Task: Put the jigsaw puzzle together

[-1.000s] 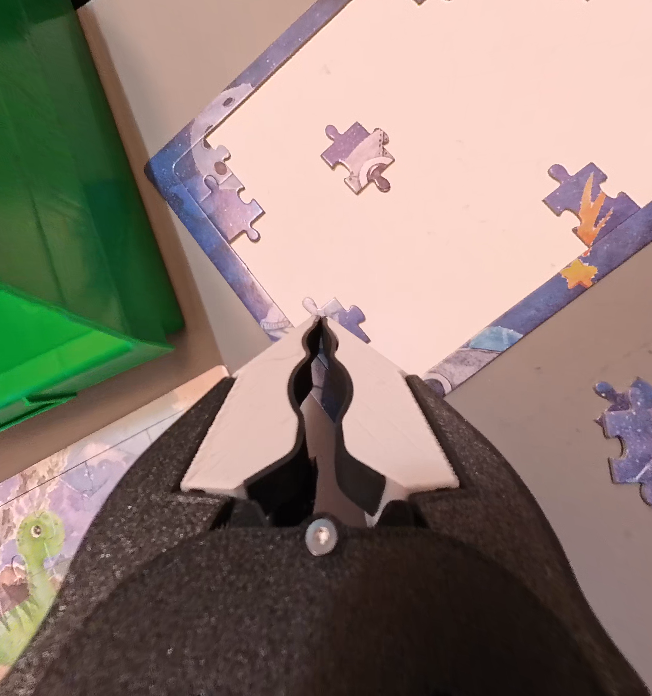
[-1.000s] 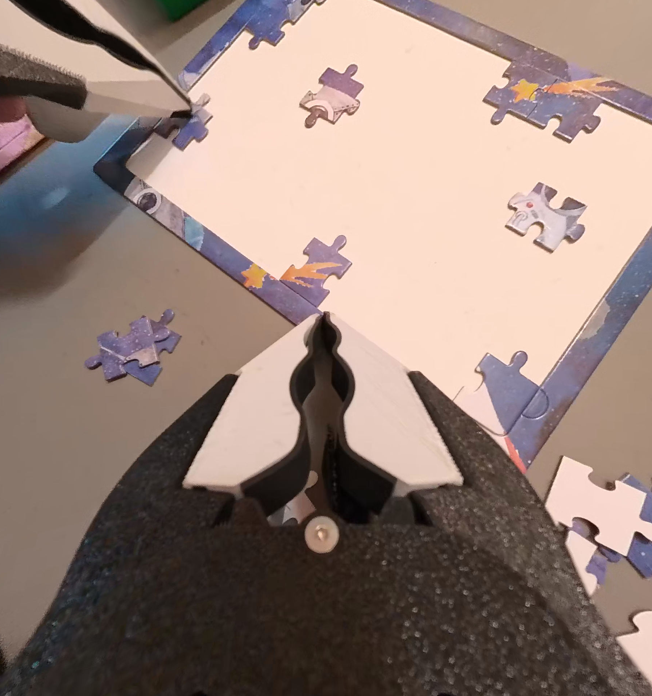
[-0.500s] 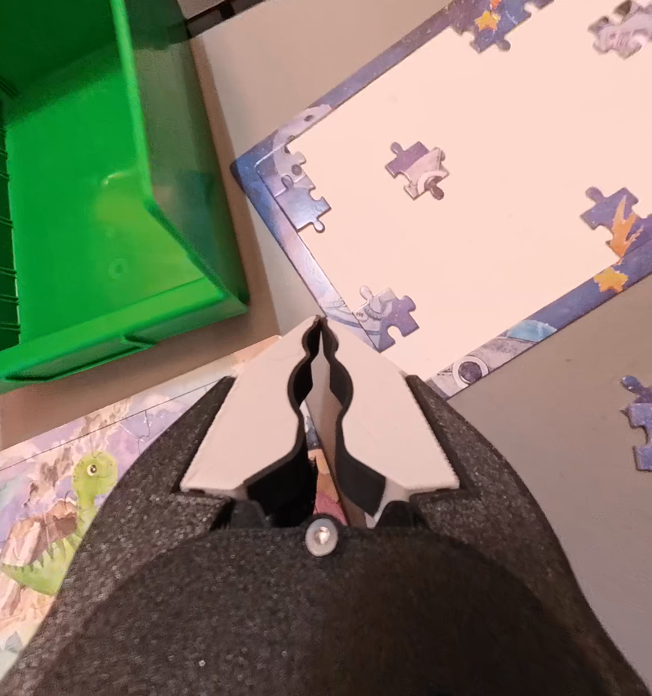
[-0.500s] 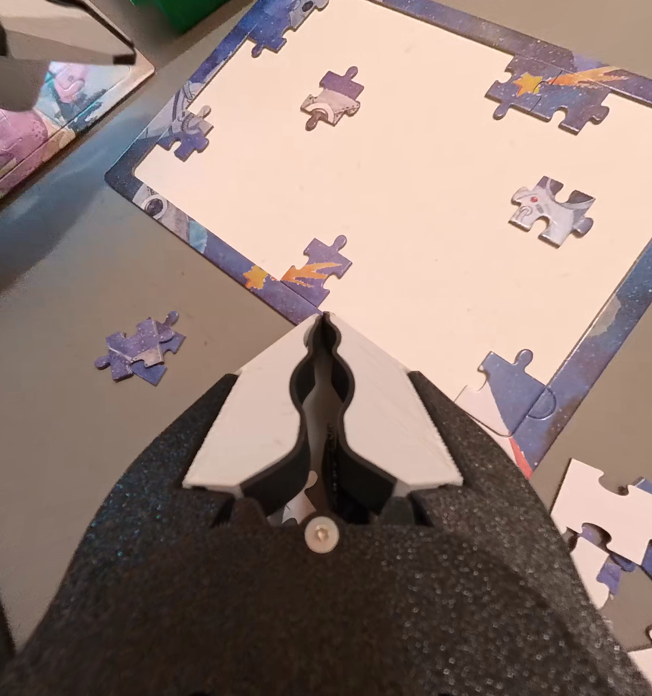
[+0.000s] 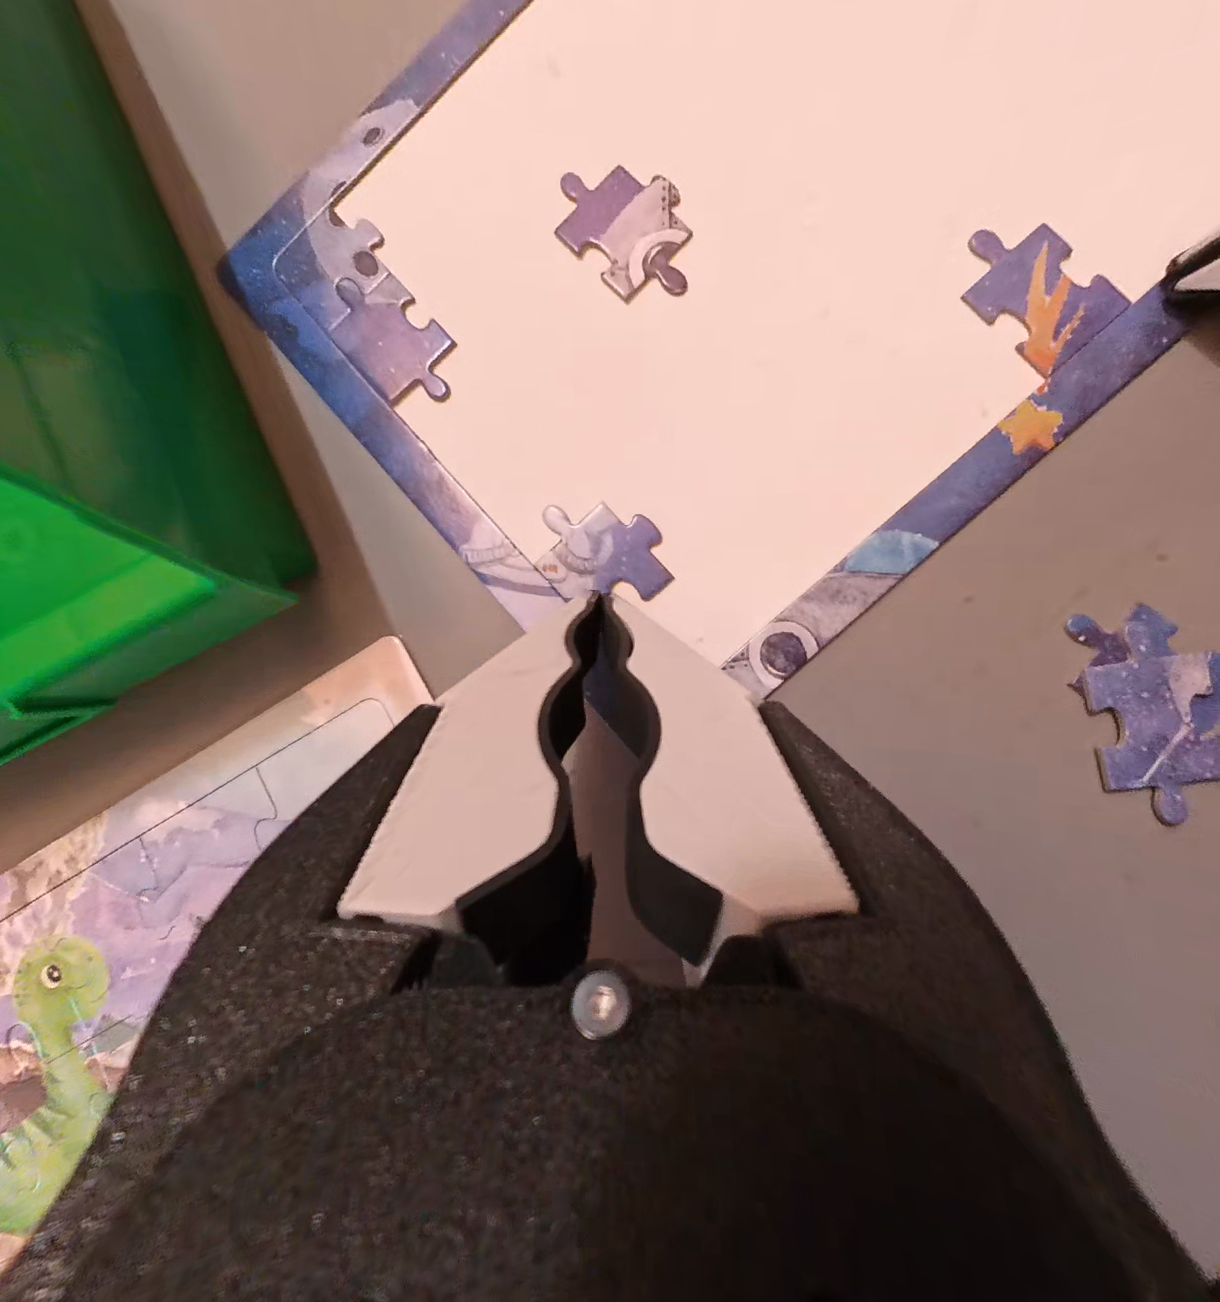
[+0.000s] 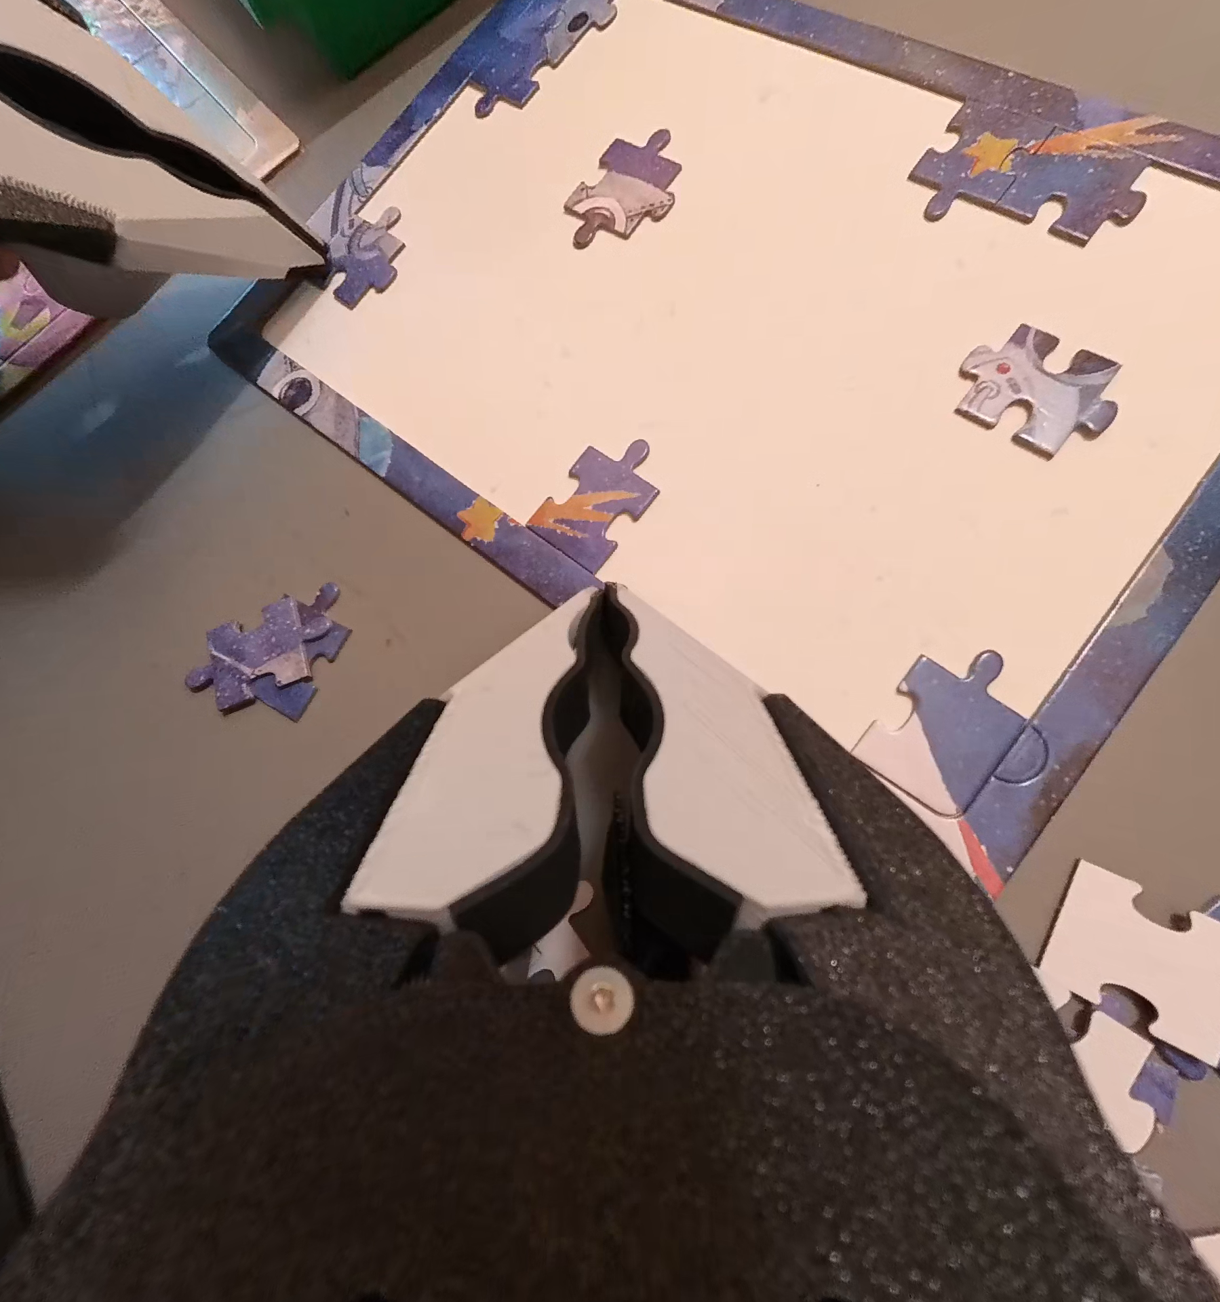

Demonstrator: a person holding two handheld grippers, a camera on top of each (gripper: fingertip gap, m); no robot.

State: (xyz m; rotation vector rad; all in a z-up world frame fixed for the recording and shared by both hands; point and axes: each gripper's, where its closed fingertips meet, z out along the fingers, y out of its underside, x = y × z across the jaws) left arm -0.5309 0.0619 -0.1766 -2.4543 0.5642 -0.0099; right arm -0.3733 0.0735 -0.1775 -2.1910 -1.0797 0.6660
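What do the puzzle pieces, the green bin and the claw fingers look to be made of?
Puzzle pieces: likely matte printed cardboard, thin and flat with pale backs. Green bin: glossy moulded plastic, with soft highlights. Left claw fingers: apparently pale matte plastic with dark inner pads.

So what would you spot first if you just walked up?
Probably the big puzzle tray, mostly bare cream inside its starry blue rim, with a few pieces dotted about. Then the left claw, shut, with its tip at a piece by the tray's left edge. A bright green bin sits just past that corner.
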